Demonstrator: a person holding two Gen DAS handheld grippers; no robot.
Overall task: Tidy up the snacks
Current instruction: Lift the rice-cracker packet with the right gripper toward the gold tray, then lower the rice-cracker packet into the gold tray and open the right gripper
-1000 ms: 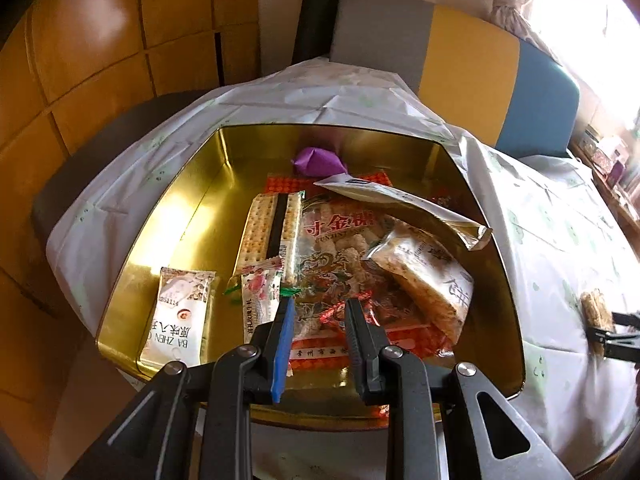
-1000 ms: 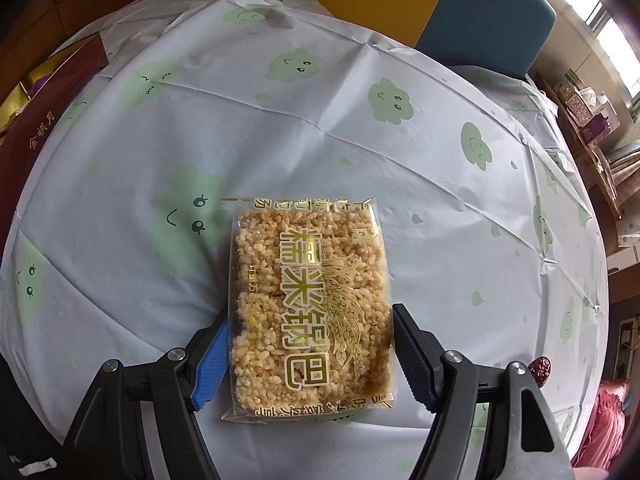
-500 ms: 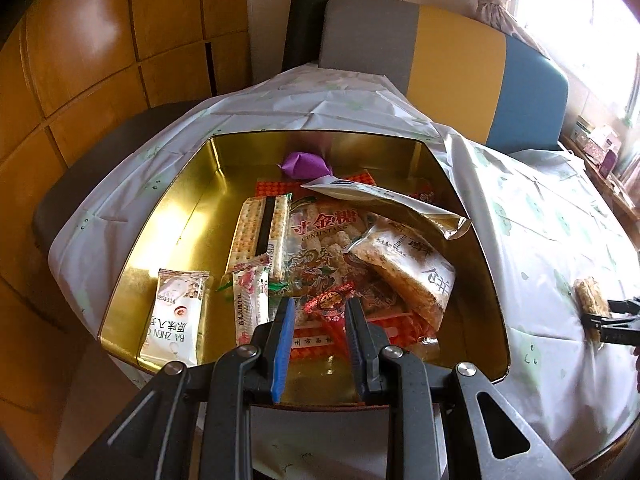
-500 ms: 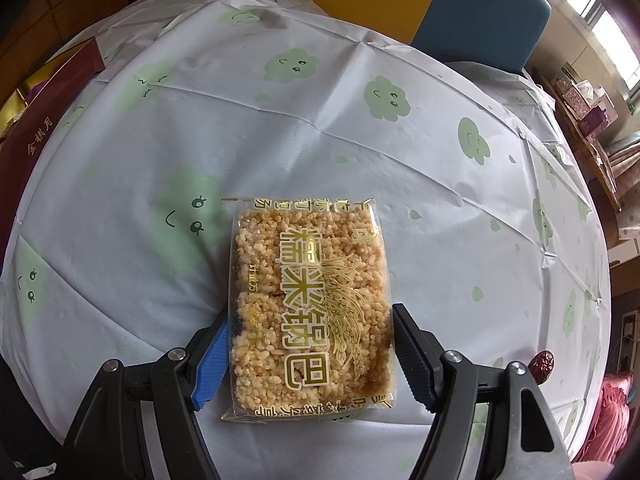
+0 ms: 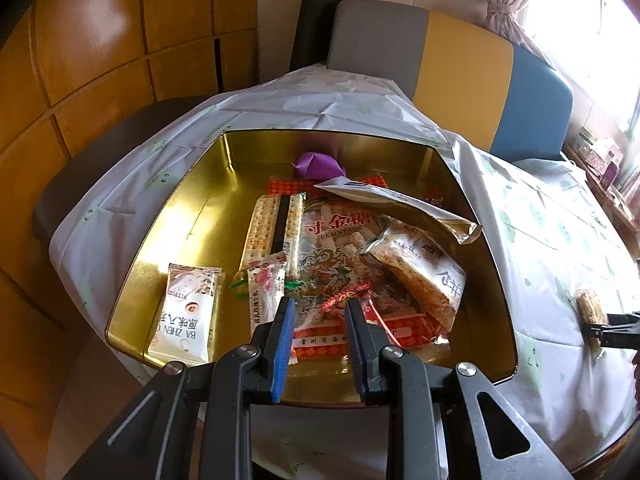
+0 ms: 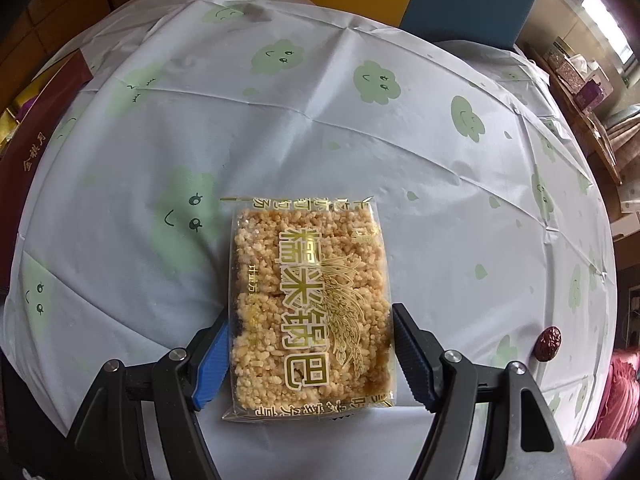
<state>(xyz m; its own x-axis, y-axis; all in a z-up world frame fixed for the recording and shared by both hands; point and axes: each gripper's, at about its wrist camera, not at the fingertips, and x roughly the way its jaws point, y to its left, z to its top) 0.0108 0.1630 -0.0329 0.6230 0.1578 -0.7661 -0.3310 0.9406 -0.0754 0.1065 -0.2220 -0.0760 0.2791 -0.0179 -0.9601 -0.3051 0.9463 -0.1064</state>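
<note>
Gripping: the right gripper (image 6: 310, 354) is clamping the near half of the rice cracker pack (image 6: 308, 304), a blue pad at 9 o'clock and a black pad at 3 o'clock both pressing its clear wrapper.
Pack position: it is lying flat on the tablecloth (image 6: 360, 152), well apart from the gold tin.
Right edge: a red date (image 6: 549, 343) is sitting at 3 o'clock on the cloth.
Far left: a dark red box lid (image 6: 36, 140) is showing at 10 o'clock.
Left gripper (image 5: 318, 306): it is hovering over the near rim of the gold tin (image 5: 192, 208), fingers narrowly parted and holding nothing.
Under its tips: a red twisted candy (image 5: 346, 294) is lying on the large printed bag (image 5: 340, 248).
Tin, 10 o'clock: a white sachet (image 5: 186, 316) and a cracker sleeve (image 5: 274, 228) are lying inside.
Tin, 12 o'clock: a purple wrapped sweet (image 5: 318, 164) is sitting at the far wall.
</note>
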